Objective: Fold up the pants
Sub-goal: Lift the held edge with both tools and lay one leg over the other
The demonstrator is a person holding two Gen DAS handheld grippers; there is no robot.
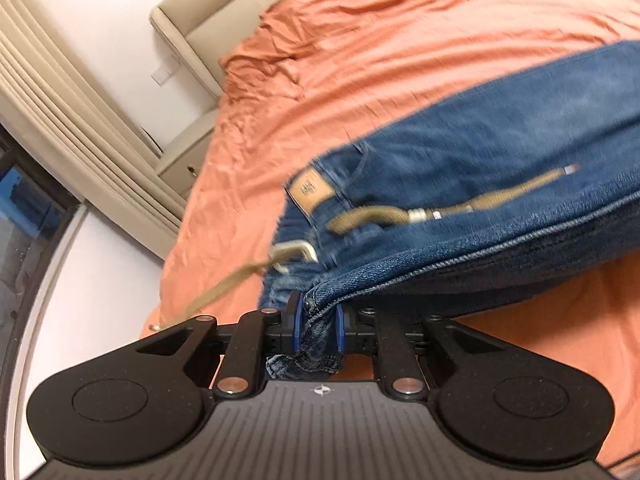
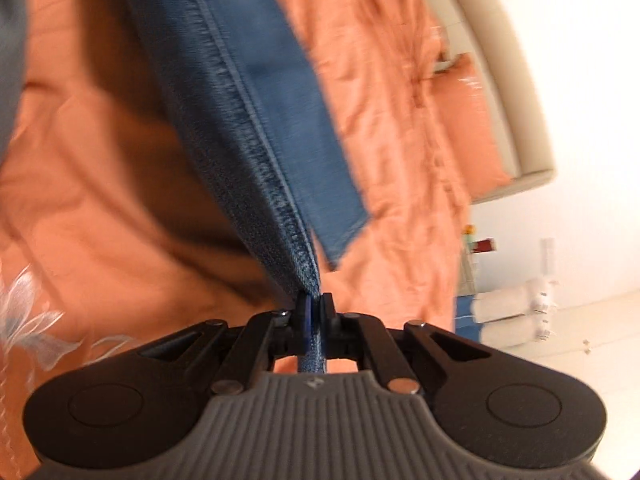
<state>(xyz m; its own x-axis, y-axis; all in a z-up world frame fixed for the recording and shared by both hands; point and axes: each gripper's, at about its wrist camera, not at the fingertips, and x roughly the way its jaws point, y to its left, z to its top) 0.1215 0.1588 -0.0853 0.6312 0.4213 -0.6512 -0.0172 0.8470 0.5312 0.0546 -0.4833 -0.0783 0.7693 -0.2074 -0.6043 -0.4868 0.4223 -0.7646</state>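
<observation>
Bedroom, orange sheet (image 1: 400, 60) over the bed, beige headboard (image 1: 208, 28) and white wall behind. Left tongs (image 1: 318, 326) point down at a slant, blue pads clenched on a bunched denim edge near the waistband of the jeans (image 1: 500, 168). Jeans hang off the pads, lifted clear of the sheet at that end, orange showing under them. Tan patch (image 1: 312, 190) on the waistband, brown belt (image 1: 420, 210) lying across the denim, buckle (image 1: 294, 254) by the waist, belt tail trailing off lower left. Patch lettering unreadable, whole view motion-blurred.

Right tongs (image 2: 316, 306) also angled down, pads pressed tight on a thin seam edge of the jeans (image 2: 256, 120). Cloth runs taut from the pads up and left; one layer drops off to the right with a cut edge free. Top of the jeans is cut off by the frame. Shadow under the cloth on the sheet (image 2: 100, 160). White pattern on the sheet at lower left, blurred. Pillow (image 2: 476, 120) at right against the headboard (image 2: 516, 100). Small items on the floor at far right, too blurred to name. Neither hand is visible in either view.
</observation>
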